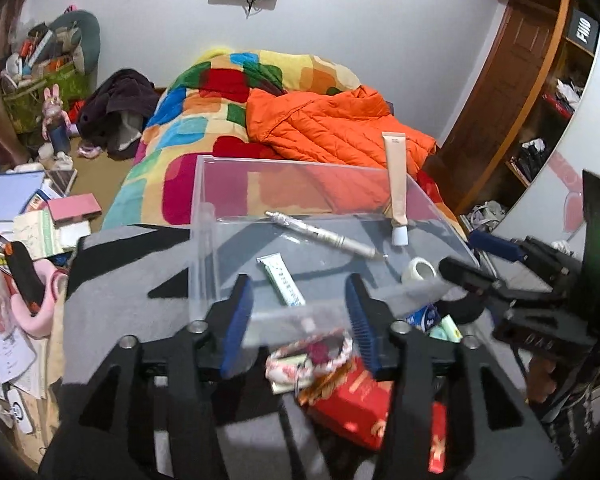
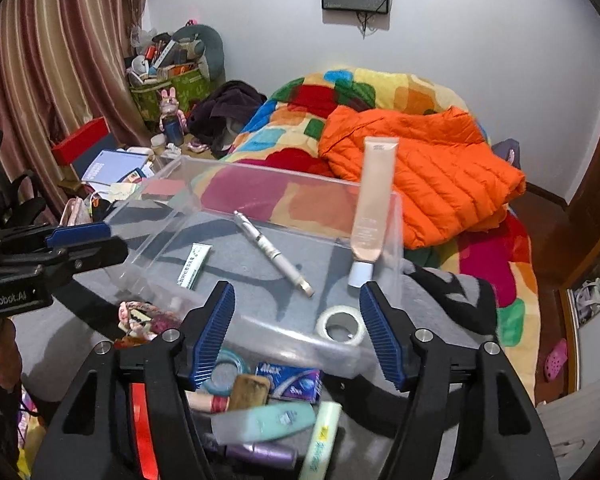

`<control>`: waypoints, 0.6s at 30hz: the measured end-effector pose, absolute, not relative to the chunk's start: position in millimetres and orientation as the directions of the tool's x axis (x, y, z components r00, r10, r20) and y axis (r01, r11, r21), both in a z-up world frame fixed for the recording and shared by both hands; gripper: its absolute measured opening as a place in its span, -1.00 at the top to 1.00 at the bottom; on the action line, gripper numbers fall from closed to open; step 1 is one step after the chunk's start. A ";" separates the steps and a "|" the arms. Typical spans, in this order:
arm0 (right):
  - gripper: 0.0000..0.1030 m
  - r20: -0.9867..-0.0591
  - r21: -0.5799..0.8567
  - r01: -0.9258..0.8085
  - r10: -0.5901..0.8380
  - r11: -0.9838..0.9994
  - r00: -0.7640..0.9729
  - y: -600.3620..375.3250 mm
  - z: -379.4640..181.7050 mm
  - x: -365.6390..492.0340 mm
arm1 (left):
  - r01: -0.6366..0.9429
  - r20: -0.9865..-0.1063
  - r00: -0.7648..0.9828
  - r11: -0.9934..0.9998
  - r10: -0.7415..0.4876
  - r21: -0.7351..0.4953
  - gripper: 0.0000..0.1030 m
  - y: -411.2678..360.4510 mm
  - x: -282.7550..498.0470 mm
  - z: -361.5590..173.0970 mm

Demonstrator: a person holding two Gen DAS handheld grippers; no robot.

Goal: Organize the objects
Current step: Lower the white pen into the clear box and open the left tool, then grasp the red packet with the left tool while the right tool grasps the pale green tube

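Note:
A clear plastic box (image 1: pixel 204 216) (image 2: pixel 260 180) stands on a grey and black cloth. It holds a silver pen (image 1: pixel 324 234) (image 2: pixel 274 254), a small white-green tube (image 1: pixel 282 280) (image 2: pixel 194 264), a beige tube (image 1: pixel 396 176) (image 2: pixel 372 204) leaning on its far wall, and a white tape roll (image 1: pixel 420 270) (image 2: pixel 342 324). My left gripper (image 1: pixel 300 324) is open over the box's near wall, above a floral pouch (image 1: pixel 308 360). My right gripper (image 2: pixel 298 336) is open over the near wall, above loose items.
In front of the box lie a red packet (image 1: pixel 352 404), a blue Max pack (image 2: pixel 290 380), a mint tube (image 2: pixel 264 422), a pale green tube (image 2: pixel 320 444) and a purple item (image 2: pixel 260 454). Behind is a bed with a colourful blanket (image 1: pixel 204 120) and orange jacket (image 2: pixel 432 172).

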State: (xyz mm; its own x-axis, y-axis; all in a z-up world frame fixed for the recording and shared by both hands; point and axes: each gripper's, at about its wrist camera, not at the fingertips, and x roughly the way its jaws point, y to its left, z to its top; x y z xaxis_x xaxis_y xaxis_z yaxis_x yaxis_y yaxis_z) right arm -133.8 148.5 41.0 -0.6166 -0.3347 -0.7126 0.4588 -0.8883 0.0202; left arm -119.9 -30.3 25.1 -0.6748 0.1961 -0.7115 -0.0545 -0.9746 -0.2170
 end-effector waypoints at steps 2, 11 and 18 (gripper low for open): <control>-0.26 -0.702 0.024 0.455 -0.339 -0.890 -0.626 156.4 45.3 -127.9 | -0.065 -0.705 -0.685 -0.979 0.185 -0.193 -0.13 -26.1 -108.0 28.8; -0.30 -0.701 -0.002 0.407 -0.289 -0.913 -0.652 193.0 37.0 -95.0 | -0.120 -0.712 -0.682 -0.986 0.168 -0.117 -0.68 12.8 -90.0 34.9; -0.31 -0.752 0.072 0.394 -0.309 -0.916 -0.582 216.3 5.2 -81.3 | -0.177 -0.804 -0.581 -0.984 0.126 -0.027 -0.69 50.7 -109.0 5.3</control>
